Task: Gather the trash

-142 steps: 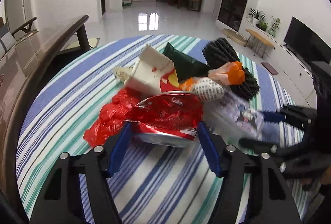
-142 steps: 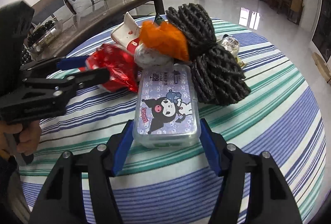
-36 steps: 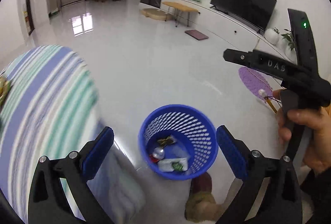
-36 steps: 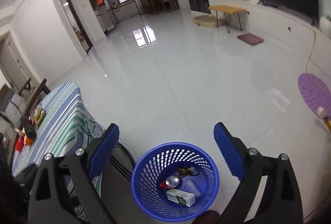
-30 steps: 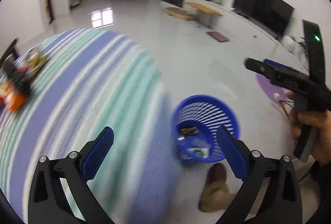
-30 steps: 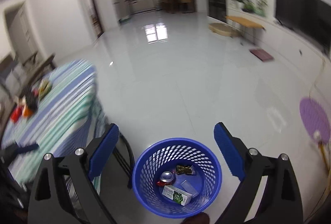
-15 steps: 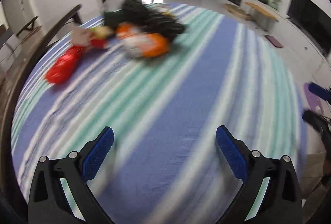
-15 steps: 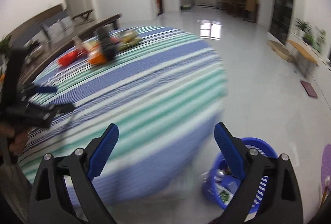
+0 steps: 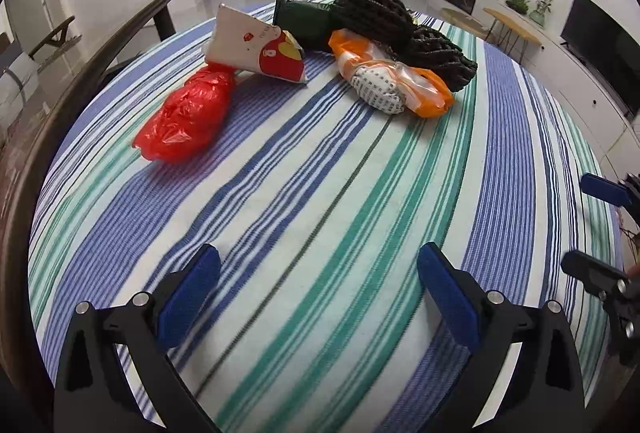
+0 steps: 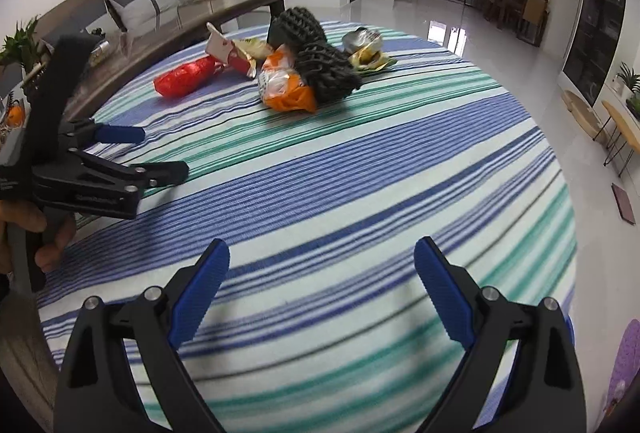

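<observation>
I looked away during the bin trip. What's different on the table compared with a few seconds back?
The cola can and the clear box are gone from the pile. Both grippers, left gripper and right gripper, are back over the striped cloth, open and empty. The red bag, orange bag and black bundle stayed.

On the striped tablecloth (image 9: 320,193), trash clusters toward twelve o'clock in the left wrist view: plastic bag (image 9: 188,113) at eleven, paper carton (image 9: 256,49) behind it, wrapped bundle (image 9: 392,85) at one, knitted item (image 9: 400,25) behind that, touching it.
</observation>
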